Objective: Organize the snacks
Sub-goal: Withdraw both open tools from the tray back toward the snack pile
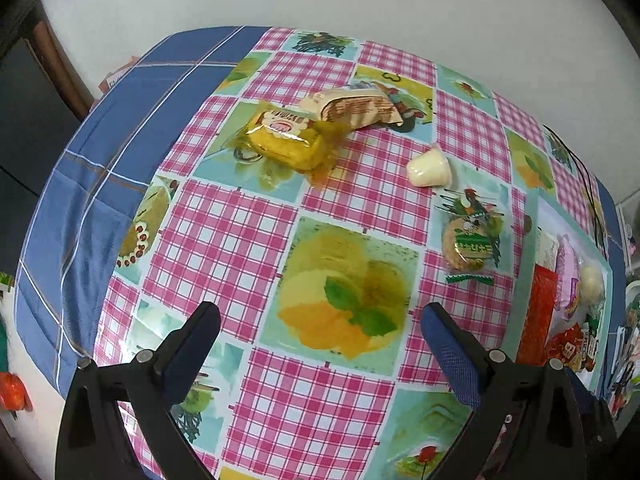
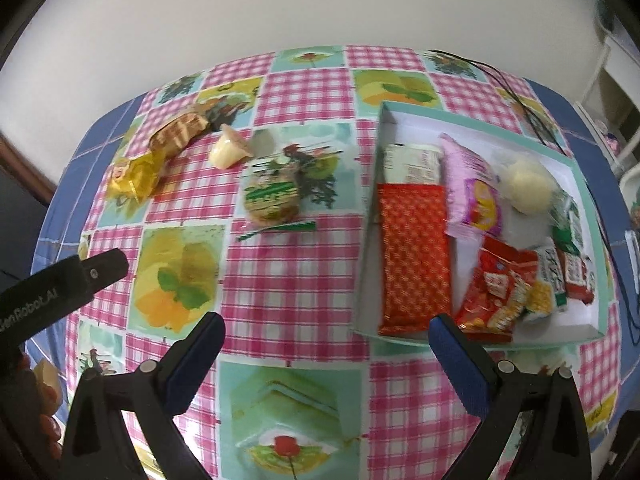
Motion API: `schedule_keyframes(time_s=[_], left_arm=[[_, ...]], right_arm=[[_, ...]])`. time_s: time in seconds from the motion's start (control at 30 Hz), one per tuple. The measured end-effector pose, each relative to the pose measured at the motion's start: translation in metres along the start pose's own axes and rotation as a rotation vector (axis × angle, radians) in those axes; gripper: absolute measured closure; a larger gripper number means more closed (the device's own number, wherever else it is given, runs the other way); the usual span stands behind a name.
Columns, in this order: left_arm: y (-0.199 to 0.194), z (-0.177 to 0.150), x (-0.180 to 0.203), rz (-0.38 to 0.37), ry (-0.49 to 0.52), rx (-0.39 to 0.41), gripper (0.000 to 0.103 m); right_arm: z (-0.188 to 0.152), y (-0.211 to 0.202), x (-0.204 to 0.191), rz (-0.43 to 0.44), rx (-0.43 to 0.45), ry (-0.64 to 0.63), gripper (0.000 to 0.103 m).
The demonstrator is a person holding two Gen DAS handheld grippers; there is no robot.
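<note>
We hold the left gripper [image 1: 320, 320] and right gripper [image 2: 326, 330] spread wide and empty above the table's near edge, since four loose snacks, the round biscuit pack [image 2: 272, 200] nearest, await the tray [image 2: 582, 184] at its right edge.

Left gripper [image 1: 320, 320] jaws apart above tablecloth [image 1: 256, 240]

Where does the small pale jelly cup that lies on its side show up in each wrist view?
Left wrist view: the jelly cup lies right of centre in the upper half, on the tablecloth, above the round biscuit pack.
Right wrist view: the jelly cup lies upper left of centre, up and left of the same round biscuit pack.
Shared landmark: the yellow wrapped cake, left of the cup in both views.
</note>
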State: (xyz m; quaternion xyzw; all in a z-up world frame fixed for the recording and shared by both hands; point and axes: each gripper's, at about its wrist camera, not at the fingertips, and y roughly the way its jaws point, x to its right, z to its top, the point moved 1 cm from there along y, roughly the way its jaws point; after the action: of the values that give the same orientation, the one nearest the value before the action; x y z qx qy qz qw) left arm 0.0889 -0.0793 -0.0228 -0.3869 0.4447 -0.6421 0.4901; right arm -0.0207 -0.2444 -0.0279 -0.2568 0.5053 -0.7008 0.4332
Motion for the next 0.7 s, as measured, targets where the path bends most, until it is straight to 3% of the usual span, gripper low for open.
schedule_keyframes(time_s=[0.23,0.7], left_arm=[[0.014,0.011,-0.016,-0.018,-0.031,-0.023,0.003],[0.023,0.053,-0.026,-0.11,-0.066,0.098,0.003]], right_arm=[[0.009,0.014,-0.018,0.032,0.014,-0.043,0.0],[0.047,0.028,-0.02,0.09,0.07,-0.011,0.001]])
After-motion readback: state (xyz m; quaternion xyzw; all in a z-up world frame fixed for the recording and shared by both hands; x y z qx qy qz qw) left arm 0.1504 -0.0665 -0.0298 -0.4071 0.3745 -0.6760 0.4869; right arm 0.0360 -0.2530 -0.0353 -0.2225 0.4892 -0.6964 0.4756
